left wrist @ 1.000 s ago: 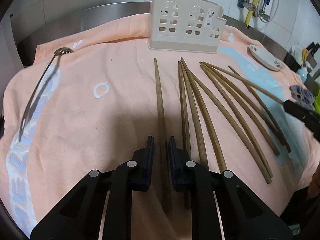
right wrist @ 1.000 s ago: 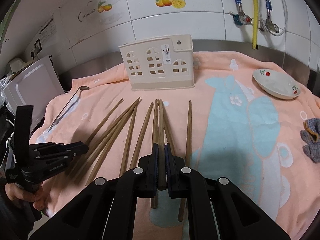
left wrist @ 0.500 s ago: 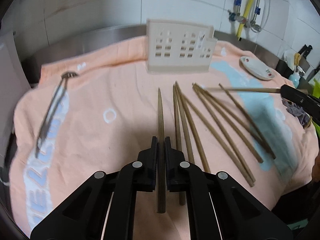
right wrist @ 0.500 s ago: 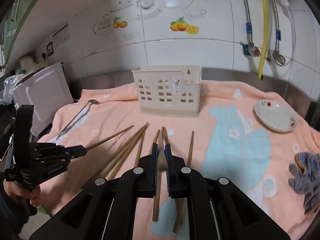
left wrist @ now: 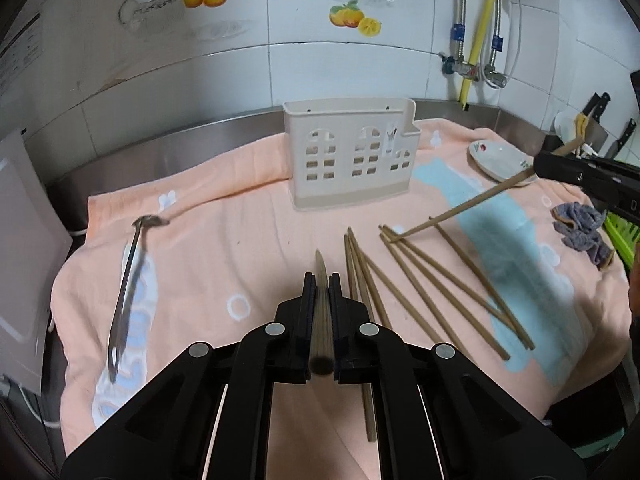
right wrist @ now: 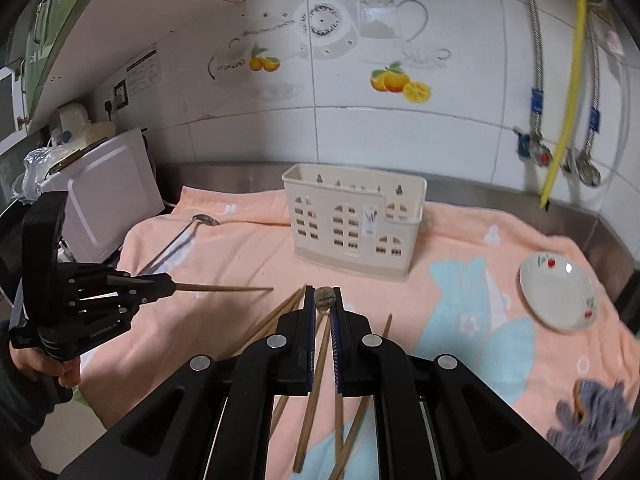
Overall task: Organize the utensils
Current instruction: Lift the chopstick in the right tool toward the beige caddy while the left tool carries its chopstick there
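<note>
While I watch both wrist cams, my left tongs (left wrist: 319, 280) sit clamped on one chopstick (left wrist: 321, 316); its shaft runs straight down the gap btwn the pads, tip poking out ahead, butt end back near the cam. Right tongs (right wrist: 323, 300) are pinched shut on a second chopstick (right wrist: 324, 297), w/ its blunt end showing btwn the pads. Both sticks are lifted clear of the peach towel (left wrist: 224, 240) on the worktop. Remaining chopsticks (left wrist: 424, 292) lie fanned on the towel, right of the left tongs and under the right ones. Cream utensil holder (left wrist: 352, 156) stands upright at the towel's far edge, well apart from both tongs. Long metal spoon (left wrist: 128, 284) lies far left.
</note>
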{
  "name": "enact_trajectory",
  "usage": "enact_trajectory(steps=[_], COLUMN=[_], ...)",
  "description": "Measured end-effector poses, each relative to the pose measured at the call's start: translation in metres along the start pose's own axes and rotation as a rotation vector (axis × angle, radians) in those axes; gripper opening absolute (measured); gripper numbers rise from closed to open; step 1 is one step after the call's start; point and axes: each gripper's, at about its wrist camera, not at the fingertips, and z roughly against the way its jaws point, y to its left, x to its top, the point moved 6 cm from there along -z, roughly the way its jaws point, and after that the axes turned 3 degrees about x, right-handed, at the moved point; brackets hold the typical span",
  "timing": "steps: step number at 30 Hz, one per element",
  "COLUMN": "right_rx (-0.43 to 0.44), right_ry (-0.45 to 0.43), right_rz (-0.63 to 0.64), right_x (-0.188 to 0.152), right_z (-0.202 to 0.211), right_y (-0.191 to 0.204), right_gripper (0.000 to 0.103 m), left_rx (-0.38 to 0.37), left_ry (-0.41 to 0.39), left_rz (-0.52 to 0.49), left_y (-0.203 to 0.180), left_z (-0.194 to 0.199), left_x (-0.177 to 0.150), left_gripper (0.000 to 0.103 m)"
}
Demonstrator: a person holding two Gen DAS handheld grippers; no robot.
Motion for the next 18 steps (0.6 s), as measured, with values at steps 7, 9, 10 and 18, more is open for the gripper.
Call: enact_trajectory(steps=[7,9,10,18], right_rx=[-0.008,-0.016,-0.019,-0.089], right_ry=[-0.026,-0.033,-0.033,-0.038], right_rz=[0.039,0.054,0.058,0.094], right_x=[0.055,0.074,0.081,0.133], right_z=[0.006,0.011,0.012,0.019], right_y=[-0.013,-0.018,-0.021,-0.050], right_gripper=[0.007,0.007,0.007,0.007], left_rx=[-0.016,-0.019,-0.018,-0.006], left_ry=[-0.020,-0.024,-0.026,-0.105], left_rz=[-0.034,-0.043,-0.046,-0.084], left_y=[-0.002,-0.003,-0.002,-0.003], left_z=[-0.003,-0.003,-0.004,0.018], left_x=[0.043,0.056,0.060,0.122], left_gripper=[0.005,0.005,0.005,0.005])
